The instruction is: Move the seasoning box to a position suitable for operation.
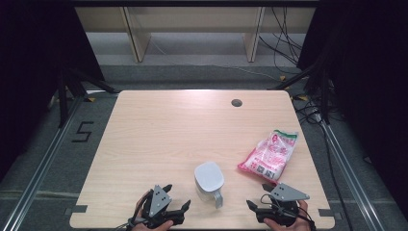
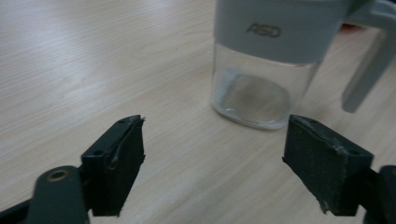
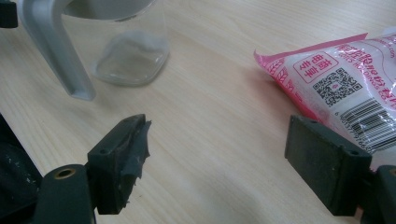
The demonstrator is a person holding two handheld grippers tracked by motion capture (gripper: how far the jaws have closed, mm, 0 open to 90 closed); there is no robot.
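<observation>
1. Bench (image 1: 159, 144): a light wood surface with a round grommet hole (image 1: 236, 102) near its far edge in the high view. The high view also takes in the grey floor and a wooden frame beyond the bench.
2. Pink packet (image 1: 269, 155): lies flat on the right half of the bench, well apart from the left gripper and near the right one. The right gripper view resolves its printed barcode and square code (image 3: 334, 88); in the high view the print is too small to read.
3. Jug (image 1: 209, 182): stands upright near the front edge, between the two grippers. The high view presents its grey lid from above. The left gripper view adds the clear glass body (image 2: 254, 88), the lettering on the grey collar and the handle at the right.
4. Left gripper (image 1: 175, 198): held low at the front left; jaws wide apart, nothing between them, the jug just ahead.
5. Right gripper (image 1: 259, 196): held at the front right; jaws wide apart on bare bench, with the jug's handle (image 3: 56, 51) ahead to one side and the packet to the other.
</observation>
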